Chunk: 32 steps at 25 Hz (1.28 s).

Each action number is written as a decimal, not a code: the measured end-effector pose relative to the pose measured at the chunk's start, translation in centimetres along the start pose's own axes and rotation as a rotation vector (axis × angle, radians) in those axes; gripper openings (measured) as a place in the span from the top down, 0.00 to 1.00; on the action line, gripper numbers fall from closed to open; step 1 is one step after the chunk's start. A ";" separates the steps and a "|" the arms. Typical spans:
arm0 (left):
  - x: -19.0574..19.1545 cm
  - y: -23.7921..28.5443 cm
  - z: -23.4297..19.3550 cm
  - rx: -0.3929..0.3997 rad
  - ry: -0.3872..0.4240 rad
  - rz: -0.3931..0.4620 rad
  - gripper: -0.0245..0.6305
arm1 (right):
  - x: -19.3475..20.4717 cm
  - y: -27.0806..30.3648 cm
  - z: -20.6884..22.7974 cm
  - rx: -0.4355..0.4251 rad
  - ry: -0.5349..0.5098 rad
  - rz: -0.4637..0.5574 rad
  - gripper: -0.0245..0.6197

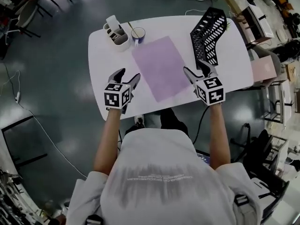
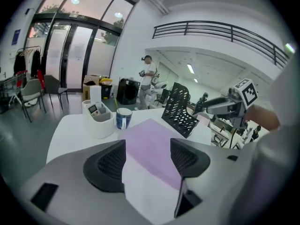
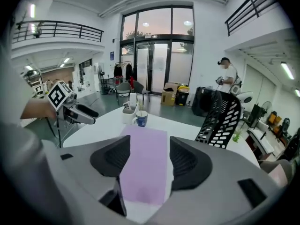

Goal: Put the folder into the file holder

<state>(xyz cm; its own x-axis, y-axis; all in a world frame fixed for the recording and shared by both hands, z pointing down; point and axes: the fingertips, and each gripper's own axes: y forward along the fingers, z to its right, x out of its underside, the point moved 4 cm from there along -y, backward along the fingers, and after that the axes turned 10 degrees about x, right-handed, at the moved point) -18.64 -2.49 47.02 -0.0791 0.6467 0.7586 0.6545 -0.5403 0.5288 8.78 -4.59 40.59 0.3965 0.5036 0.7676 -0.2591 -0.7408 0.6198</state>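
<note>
A light purple folder (image 1: pixel 161 67) lies flat in the middle of the white table (image 1: pixel 101 60). The black perforated file holder (image 1: pixel 208 34) stands at the table's far right. My left gripper (image 1: pixel 127 76) hovers open by the folder's near left edge, nothing between its jaws. My right gripper (image 1: pixel 198 69) is open near the folder's right edge, just in front of the file holder. In the left gripper view, the folder (image 2: pixel 150 139) shows between the open jaws, the file holder (image 2: pixel 180 109) beyond. In the right gripper view, folder (image 3: pixel 145 163) and file holder (image 3: pixel 220 118) lie ahead.
A white desk organizer (image 1: pixel 117 32) and a blue mug (image 1: pixel 138 33) stand at the table's far left, beside the folder's far corner. A pink box (image 1: pixel 262 69) sits off the table's right edge. A person (image 3: pixel 227 76) stands beyond the table, among chairs.
</note>
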 end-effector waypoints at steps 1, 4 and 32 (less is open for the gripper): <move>0.3 0.3 -0.1 -0.014 -0.028 0.000 0.48 | 0.3 1.0 0.3 -0.030 0.006 -0.008 0.54; 0.9 1.5 -0.1 -0.050 -0.100 0.008 0.48 | 1.0 4.1 1.6 -0.099 0.058 -0.021 0.53; 7.8 10.7 -0.3 -0.179 -0.508 0.044 0.48 | 10.7 18.6 0.6 -0.416 0.404 -0.266 0.40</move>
<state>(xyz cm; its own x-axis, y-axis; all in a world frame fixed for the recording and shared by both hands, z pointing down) -12.49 -3.39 58.72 0.3482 0.7761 0.5258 0.5071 -0.6277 0.5906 8.69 -13.25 60.27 0.1521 0.8347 0.5293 -0.5498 -0.3736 0.7471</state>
